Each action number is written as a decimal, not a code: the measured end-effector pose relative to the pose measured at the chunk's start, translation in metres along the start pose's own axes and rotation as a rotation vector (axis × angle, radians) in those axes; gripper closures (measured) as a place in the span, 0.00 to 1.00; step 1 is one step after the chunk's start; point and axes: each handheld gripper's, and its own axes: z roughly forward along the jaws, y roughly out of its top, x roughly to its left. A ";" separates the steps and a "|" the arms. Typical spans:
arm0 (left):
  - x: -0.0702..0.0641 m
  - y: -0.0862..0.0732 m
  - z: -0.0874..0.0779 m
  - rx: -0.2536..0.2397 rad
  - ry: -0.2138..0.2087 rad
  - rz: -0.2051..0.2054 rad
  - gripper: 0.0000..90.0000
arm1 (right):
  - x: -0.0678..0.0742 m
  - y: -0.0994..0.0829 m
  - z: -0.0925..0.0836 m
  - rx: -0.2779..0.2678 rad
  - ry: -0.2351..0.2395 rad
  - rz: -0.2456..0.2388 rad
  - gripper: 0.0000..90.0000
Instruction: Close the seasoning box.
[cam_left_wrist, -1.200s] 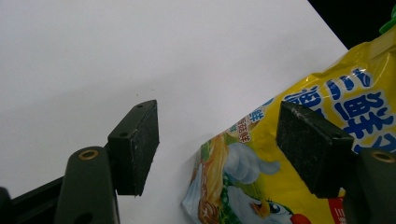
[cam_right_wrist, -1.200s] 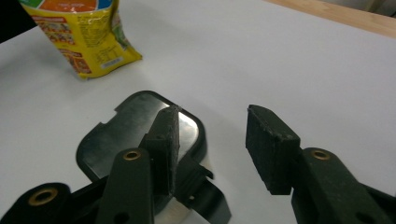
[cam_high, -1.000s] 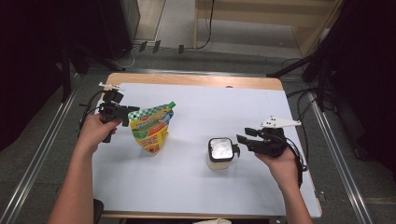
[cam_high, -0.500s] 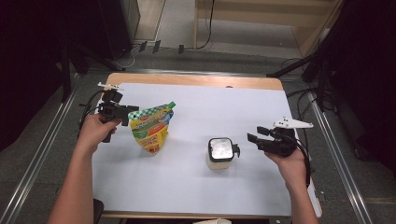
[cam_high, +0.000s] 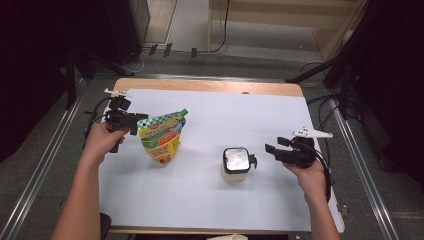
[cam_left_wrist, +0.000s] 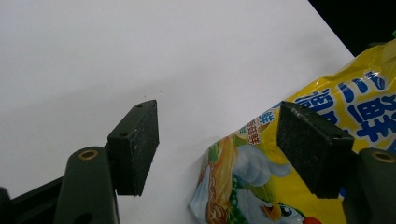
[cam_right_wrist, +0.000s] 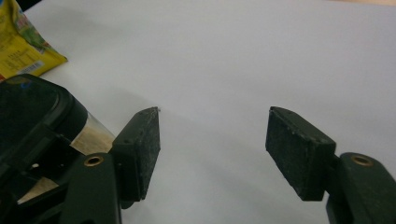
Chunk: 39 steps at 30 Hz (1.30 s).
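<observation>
Left tool (cam_high: 134, 122) spread wide, hovering right at the upper left edge of the yellow printed plastic pouch (cam_high: 162, 137), one pad (cam_left_wrist: 314, 151) in front of the pouch's face, whether touching cannot be told, nothing pinched. Pouch standing on the white worktop (cam_high: 210, 115), left of centre. Right tool (cam_high: 272, 146) spread too, jaws just been opening, only bare white sheet between them. Small clear square jar with a black flip lid (cam_high: 236, 162) standing just beside that right tool, on its left, free of the pads, well apart from the pouch.
</observation>
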 end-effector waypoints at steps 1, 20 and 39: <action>0.000 0.000 0.000 0.000 0.000 0.000 0.34 | 0.000 -0.001 0.002 0.006 -0.004 -0.002 0.39; 0.000 0.000 0.001 0.002 0.003 0.000 0.34 | 0.002 -0.005 0.010 0.033 -0.044 -0.026 0.36; 0.001 -0.001 0.007 0.030 0.003 0.006 0.34 | 0.004 -0.006 0.013 0.042 -0.046 -0.036 0.35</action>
